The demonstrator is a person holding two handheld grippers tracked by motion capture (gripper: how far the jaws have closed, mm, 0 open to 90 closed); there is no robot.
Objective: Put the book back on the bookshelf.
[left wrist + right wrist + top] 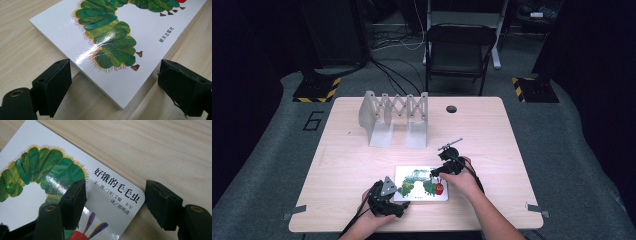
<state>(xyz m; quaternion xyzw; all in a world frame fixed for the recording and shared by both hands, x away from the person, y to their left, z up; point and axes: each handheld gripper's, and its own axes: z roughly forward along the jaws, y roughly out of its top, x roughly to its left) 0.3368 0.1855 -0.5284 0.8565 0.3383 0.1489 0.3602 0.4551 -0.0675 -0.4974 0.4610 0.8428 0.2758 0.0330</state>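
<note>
A: Where is the picture book [421, 183]?

B: It lies flat on the wooden table [362, 150], low in the centre of the high view, with a folding rack [395, 117] standing well above it.

A: And the left gripper [398, 196]?

B: At the book's lower left corner, jaws wide; the corner sits between them, untouched.

A: The right gripper [435, 175]?

B: At the book's upper right; one pad [75, 200] over the cover, the other [161, 203] over bare table, parted, gripping nothing.
</note>
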